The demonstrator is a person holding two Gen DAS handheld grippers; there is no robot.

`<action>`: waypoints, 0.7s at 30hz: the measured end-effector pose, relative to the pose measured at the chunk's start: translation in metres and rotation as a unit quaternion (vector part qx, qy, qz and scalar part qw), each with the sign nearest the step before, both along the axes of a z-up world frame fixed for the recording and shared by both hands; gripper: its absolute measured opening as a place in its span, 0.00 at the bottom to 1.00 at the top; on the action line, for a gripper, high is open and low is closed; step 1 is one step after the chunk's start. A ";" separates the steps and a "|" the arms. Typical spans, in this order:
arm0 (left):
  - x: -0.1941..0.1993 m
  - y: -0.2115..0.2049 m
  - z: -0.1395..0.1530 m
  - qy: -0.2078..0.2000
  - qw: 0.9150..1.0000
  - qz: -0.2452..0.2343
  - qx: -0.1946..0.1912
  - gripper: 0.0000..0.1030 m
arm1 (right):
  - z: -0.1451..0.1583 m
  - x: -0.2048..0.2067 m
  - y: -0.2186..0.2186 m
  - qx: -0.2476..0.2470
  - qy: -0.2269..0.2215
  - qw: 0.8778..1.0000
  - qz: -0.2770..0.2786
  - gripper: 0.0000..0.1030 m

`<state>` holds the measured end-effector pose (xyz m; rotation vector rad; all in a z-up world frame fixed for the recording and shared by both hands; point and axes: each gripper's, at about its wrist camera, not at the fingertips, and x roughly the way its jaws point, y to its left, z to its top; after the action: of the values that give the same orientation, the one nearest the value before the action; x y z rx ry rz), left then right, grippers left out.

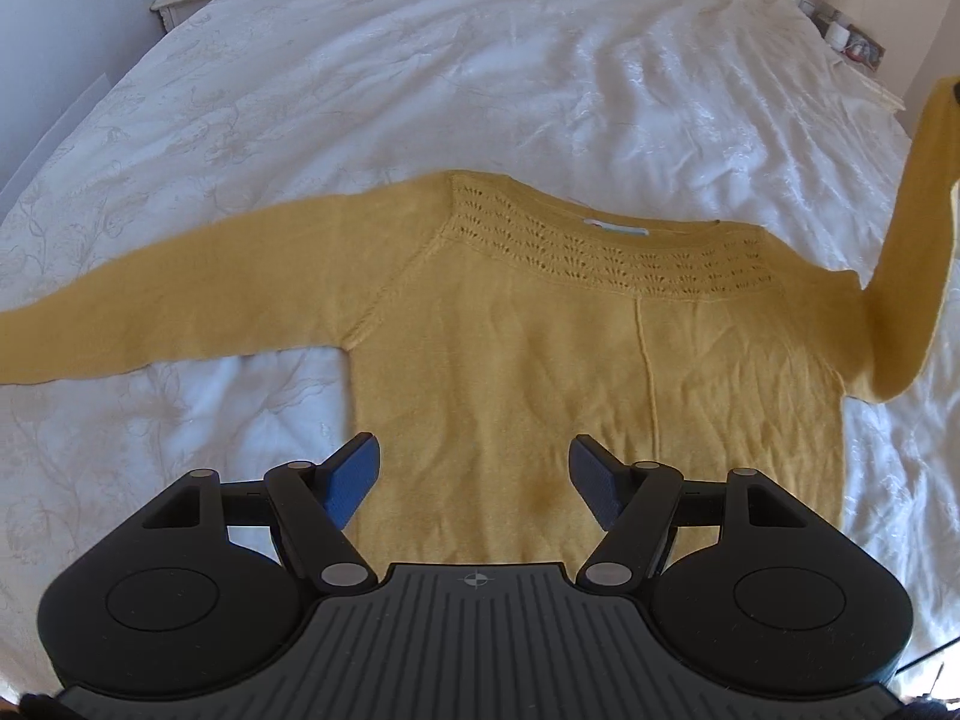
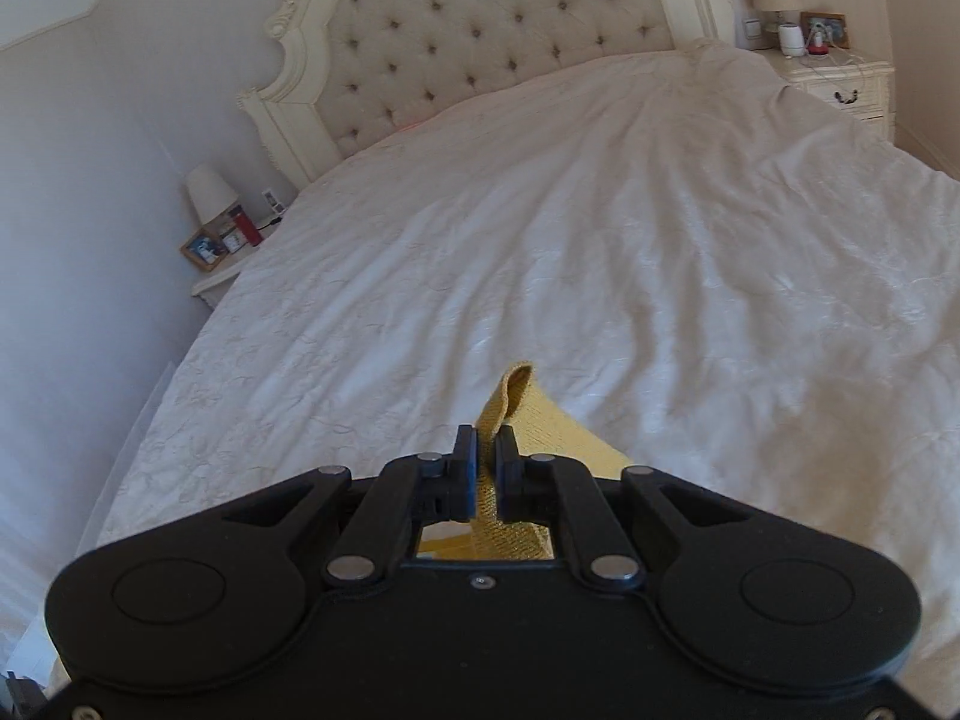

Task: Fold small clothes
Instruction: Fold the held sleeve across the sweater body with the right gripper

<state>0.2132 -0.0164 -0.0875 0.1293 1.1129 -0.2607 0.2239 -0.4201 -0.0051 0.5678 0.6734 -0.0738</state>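
Note:
A mustard yellow knit sweater [image 1: 540, 360] lies flat on the white bed, neck away from me, its left sleeve [image 1: 150, 312] stretched out to the left. Its right sleeve [image 1: 912, 252] is lifted off the bed toward the upper right. My left gripper [image 1: 474, 462] is open and empty, hovering over the sweater's lower body. My right gripper [image 2: 486, 450] is shut on the sleeve cuff [image 2: 516, 396], which sticks up between the fingers above the bed.
The white bedspread [image 2: 600, 240] covers a large bed with a tufted headboard [image 2: 480, 18]. A nightstand with a lamp and picture frame [image 2: 207, 249] stands at the left. Another nightstand [image 2: 840, 78] stands at the right.

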 end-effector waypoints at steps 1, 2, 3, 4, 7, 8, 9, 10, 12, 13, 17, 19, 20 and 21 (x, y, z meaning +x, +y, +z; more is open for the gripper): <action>0.003 0.008 -0.001 0.001 1.000 0.002 0.001 0.67 | -0.003 0.012 0.021 0.011 -0.003 1.000 0.021 0.11; 0.006 0.015 -0.002 0.003 1.000 0.004 0.003 0.67 | -0.008 0.022 0.039 0.018 -0.004 0.999 0.038 0.11; 0.008 0.023 -0.004 0.004 1.000 0.006 0.005 0.67 | -0.015 0.033 0.059 0.022 -0.005 0.998 0.056 0.11; 0.010 0.029 -0.005 0.005 1.000 0.008 0.007 0.67 | -0.021 0.042 0.075 0.025 -0.004 0.997 0.068 0.11; 0.017 0.048 -0.008 0.009 1.000 0.013 0.014 0.67 | -0.050 0.069 0.134 0.037 0.010 0.993 0.111 0.11; 0.019 0.054 -0.010 0.011 1.000 0.014 0.016 0.67 | -0.060 0.079 0.158 0.036 0.017 0.991 0.127 0.11; 0.021 0.059 -0.011 0.012 1.000 0.016 0.019 0.67 | -0.069 0.085 0.176 0.032 0.025 0.989 0.139 0.11; 0.022 0.063 -0.013 0.014 1.000 0.018 0.022 0.67 | -0.079 0.091 0.191 0.027 0.032 0.988 0.150 0.11; 0.025 0.070 -0.016 0.017 0.999 0.022 0.028 0.67 | -0.095 0.095 0.217 0.023 0.044 0.984 0.171 0.11; 0.028 0.074 -0.018 0.018 0.999 0.023 0.030 0.67 | -0.102 0.098 0.225 0.022 0.050 0.983 0.177 0.12; 0.035 0.082 -0.024 0.024 0.999 0.028 0.031 0.67 | -0.123 0.104 0.258 0.001 0.060 0.975 0.214 0.20; 0.039 0.086 -0.026 0.029 0.999 0.031 0.026 0.67 | -0.127 0.101 0.266 -0.013 0.060 0.972 0.228 0.21; 0.043 0.088 -0.029 0.031 0.999 0.031 0.023 0.67 | -0.129 0.098 0.268 -0.017 0.059 0.970 0.233 0.23; 0.045 0.087 -0.030 0.033 0.999 0.032 0.020 0.67 | -0.129 0.095 0.267 -0.021 0.059 0.970 0.236 0.24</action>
<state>0.2585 0.0709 -0.1172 0.1213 1.1855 -0.1871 0.3190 -0.1531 -0.1340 0.3526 0.9071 0.3259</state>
